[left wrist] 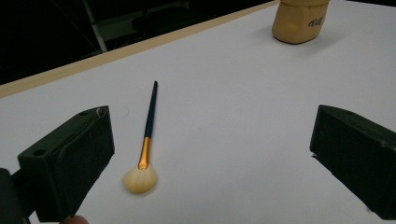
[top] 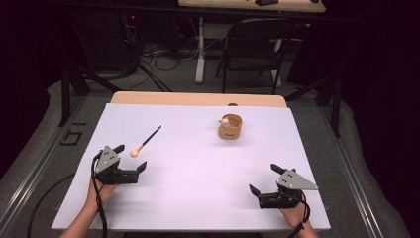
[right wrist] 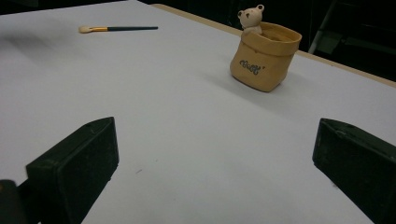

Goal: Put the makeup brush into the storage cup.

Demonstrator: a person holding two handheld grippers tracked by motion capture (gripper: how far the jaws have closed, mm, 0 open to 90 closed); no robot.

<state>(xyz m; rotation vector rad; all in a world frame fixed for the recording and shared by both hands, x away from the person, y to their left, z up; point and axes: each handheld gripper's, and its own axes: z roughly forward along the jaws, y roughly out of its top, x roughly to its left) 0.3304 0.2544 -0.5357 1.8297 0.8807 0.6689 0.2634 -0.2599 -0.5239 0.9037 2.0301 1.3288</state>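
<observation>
while both hands sit low at the near side of the table, we see the left tongs and the right tongs each spread wide with nothing between the jaws. our left hand comes in from the bottom edge at the left and angles the tongs up and to the right; our right hand comes in at the bottom right and aims its tongs up and to the left. in the left gripper view the left tongs frame bare white surface, and the makeup brush lies flat just inside the left jaw, apart from it, cream bristle head nearest us, gold ferrule behind it, dark handle pointing away. from above, the makeup brush lies just beyond the left tongs, its handle slanting toward the far right. in the right gripper view the right tongs open onto clear white, with a tan sack-shaped cup standing upright well ahead, a small bear figure perched at its rim. from above the cup stands near the far edge, right of centre, well apart from the brush. wide open surface lies between the two tongs and out to the cup. beyond the far edge a dark folding chair stands on the floor.
</observation>
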